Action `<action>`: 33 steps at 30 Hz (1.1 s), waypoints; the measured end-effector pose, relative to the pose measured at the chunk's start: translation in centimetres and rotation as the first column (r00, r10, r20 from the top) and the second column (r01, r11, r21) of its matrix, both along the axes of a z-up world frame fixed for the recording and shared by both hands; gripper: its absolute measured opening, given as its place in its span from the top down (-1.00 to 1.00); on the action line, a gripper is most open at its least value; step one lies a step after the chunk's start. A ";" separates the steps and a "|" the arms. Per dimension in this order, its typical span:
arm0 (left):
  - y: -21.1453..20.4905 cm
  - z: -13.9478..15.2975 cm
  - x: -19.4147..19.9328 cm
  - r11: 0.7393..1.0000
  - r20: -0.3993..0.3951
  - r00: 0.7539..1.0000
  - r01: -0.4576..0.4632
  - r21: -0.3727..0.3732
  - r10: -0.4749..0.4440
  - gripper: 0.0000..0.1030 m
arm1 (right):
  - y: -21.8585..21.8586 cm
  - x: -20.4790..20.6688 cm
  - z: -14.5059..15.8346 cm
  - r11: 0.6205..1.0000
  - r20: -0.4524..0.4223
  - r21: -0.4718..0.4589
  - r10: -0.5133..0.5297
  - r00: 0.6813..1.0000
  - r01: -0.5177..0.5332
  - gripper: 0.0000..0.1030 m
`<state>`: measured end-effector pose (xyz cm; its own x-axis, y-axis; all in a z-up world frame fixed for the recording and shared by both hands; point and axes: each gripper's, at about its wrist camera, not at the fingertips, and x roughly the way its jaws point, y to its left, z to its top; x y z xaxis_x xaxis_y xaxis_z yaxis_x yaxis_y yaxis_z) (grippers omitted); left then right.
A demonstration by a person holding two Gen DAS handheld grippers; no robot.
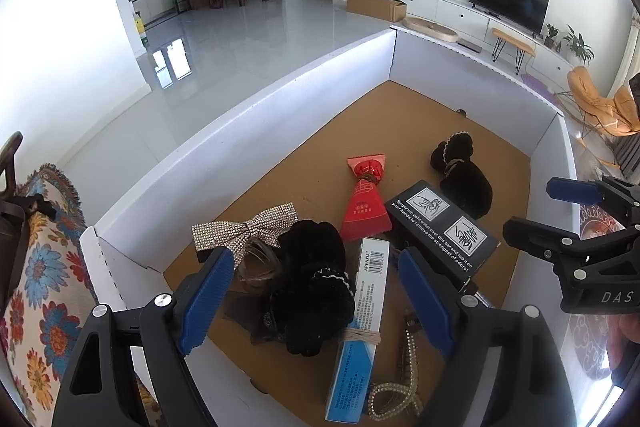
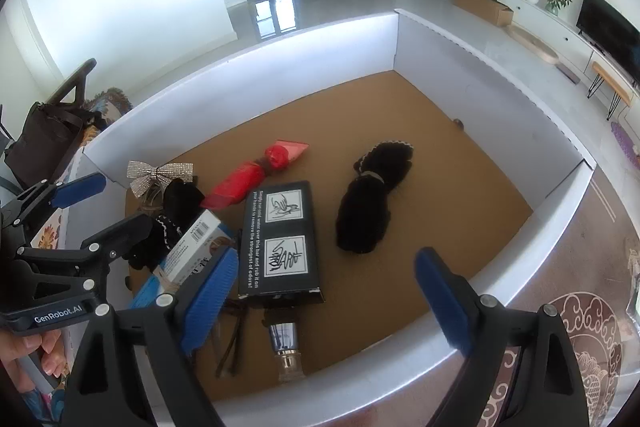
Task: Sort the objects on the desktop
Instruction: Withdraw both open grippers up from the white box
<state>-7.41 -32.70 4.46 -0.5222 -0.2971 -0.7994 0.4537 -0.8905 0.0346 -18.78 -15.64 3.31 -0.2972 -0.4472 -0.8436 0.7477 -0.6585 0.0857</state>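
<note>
A white-walled tray (image 1: pixel 280 131) with a cork floor holds the objects. In the left wrist view my left gripper (image 1: pixel 316 297) stands open above a black velvet scrunchie (image 1: pixel 312 267) and a blue-and-white carton (image 1: pixel 362 319) bound with a rubber band; its pads touch neither. A rhinestone bow (image 1: pixel 248 227), a red pouch (image 1: pixel 366 203), a black printed box (image 1: pixel 444 227) and a black velvet pouch (image 1: pixel 464 183) lie beyond. In the right wrist view my right gripper (image 2: pixel 326 299) is open over the near end of the black box (image 2: pixel 280 243), with a small bottle (image 2: pixel 286 343) below it.
A beaded chain (image 1: pixel 404 379) lies at the tray's near edge. A floral cloth (image 1: pixel 44 267) and a brown bag (image 2: pixel 44 143) sit left of the tray wall (image 2: pixel 320 43), a patterned cloth (image 2: pixel 580 347) right of it. A hand (image 2: pixel 24 355) holds the left gripper (image 2: pixel 100 211).
</note>
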 end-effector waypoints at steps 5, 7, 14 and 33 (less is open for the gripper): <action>0.8 0.9 0.4 1.000 -0.027 1.000 -0.004 -0.022 0.003 -0.63 | 0.9 0.4 -0.2 1.000 0.001 0.010 0.002 1.000 -0.002 -0.77; 1.1 1.2 0.6 1.000 -0.037 0.999 -0.004 -0.029 0.003 -0.63 | 1.0 0.8 -0.1 1.000 -0.011 0.009 0.006 1.000 -0.006 -0.77; 1.8 1.8 1.0 0.998 -0.048 0.998 -0.034 -0.058 0.031 -0.66 | 0.9 1.3 -0.1 1.000 -0.009 0.016 0.019 1.000 -0.018 -0.79; 3.1 5.5 1.5 0.994 -0.061 0.993 -0.101 0.052 0.104 -1.00 | 0.0 1.9 2.2 0.995 -0.075 0.065 0.085 0.994 -0.080 -0.95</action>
